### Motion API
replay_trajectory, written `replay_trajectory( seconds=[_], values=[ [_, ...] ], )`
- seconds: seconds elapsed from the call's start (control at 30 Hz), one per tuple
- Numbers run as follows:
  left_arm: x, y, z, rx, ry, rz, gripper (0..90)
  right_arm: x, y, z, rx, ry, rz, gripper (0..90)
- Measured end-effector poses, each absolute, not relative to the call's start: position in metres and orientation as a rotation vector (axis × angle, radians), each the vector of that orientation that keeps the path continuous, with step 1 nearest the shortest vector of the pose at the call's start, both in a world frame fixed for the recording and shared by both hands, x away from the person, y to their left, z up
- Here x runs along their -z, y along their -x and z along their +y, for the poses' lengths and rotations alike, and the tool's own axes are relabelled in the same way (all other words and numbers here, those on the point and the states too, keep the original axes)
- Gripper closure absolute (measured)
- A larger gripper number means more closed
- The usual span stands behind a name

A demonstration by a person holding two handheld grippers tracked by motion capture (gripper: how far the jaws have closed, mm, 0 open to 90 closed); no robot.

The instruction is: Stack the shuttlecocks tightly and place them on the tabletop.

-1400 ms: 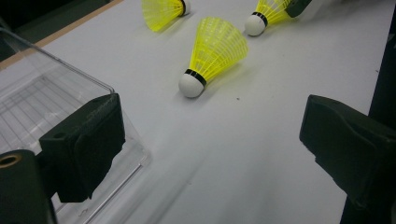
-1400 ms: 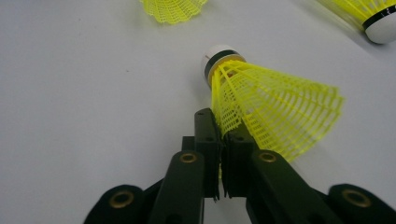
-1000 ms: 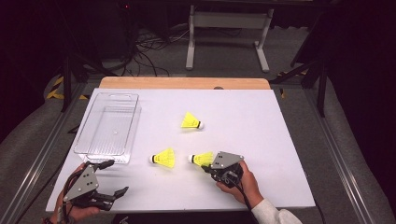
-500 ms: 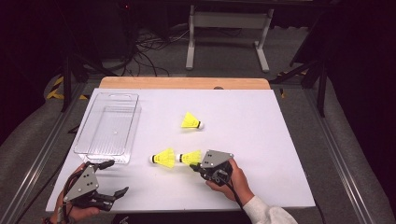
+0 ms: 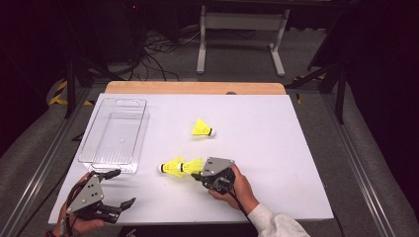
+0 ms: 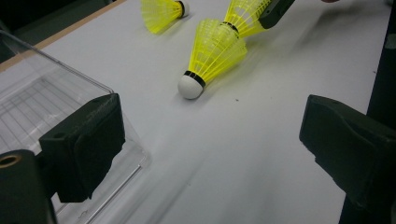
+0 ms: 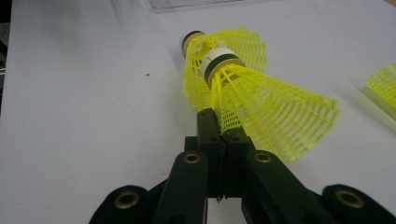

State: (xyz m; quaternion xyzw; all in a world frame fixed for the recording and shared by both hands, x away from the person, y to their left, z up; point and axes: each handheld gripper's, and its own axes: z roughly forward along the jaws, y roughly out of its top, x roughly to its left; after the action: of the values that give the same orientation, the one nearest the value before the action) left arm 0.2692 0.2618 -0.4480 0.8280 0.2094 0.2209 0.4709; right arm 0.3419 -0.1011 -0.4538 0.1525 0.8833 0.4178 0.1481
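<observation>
My right gripper (image 5: 200,174) (image 7: 217,121) is shut on the skirt of a yellow shuttlecock (image 5: 192,165) (image 7: 271,107). That shuttlecock's white cork is pushed into the open skirt of a second yellow shuttlecock (image 5: 170,167) (image 7: 196,46) (image 6: 210,56), which lies on the white table. A third yellow shuttlecock (image 5: 202,128) (image 6: 161,11) lies farther back, apart from the others. My left gripper (image 5: 121,188) (image 6: 212,126) rests at the front left corner, open, with nothing between its jaws. It points toward the shuttlecocks.
A clear plastic bin (image 5: 143,118) (image 6: 46,93) stands empty at the left of the white table (image 5: 276,138), just beyond my left gripper. A wooden strip (image 5: 197,88) runs along the table's far edge. Dark floor and cables lie beyond.
My right gripper has slid left with its shuttlecock until the cork entered the skirt of the one lying beside it. The left gripper has stayed in place.
</observation>
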Motion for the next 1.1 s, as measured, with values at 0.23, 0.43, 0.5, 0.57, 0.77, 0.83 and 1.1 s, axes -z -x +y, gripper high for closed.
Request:
replay_trajectory(
  seconds=[0.23,0.43,0.5,0.57,0.77,0.83,1.1],
  values=[
    [0.448,-0.269,0.262,-0.54,-2.029,0.513,7.8,0.456,-0.344,-0.091,-1.208,-0.429,2.554,89.8],
    [0.448,-0.269,0.262,-0.539,-2.028,0.511,7.8,0.46,-0.344,-0.082,-1.192,-0.419,2.561,89.6],
    [0.448,-0.269,0.262,-0.54,-2.029,0.511,7.8,0.461,-0.344,-0.079,-1.192,-0.42,2.563,89.6],
    [0.448,-0.269,0.262,-0.54,-2.027,0.511,7.8,0.462,-0.345,-0.077,-1.19,-0.424,2.562,89.5],
    [0.448,-0.269,0.262,-0.54,-2.028,0.51,7.8,0.465,-0.345,-0.07,-1.195,-0.413,2.566,89.2],
    [0.448,-0.268,0.262,-0.54,-2.028,0.51,7.8,0.466,-0.345,-0.068,-1.194,-0.418,2.567,89.0],
    [0.448,-0.269,0.262,-0.54,-2.03,0.509,7.8,0.469,-0.346,-0.065,-1.195,-0.428,2.559,88.1]
  ],
)
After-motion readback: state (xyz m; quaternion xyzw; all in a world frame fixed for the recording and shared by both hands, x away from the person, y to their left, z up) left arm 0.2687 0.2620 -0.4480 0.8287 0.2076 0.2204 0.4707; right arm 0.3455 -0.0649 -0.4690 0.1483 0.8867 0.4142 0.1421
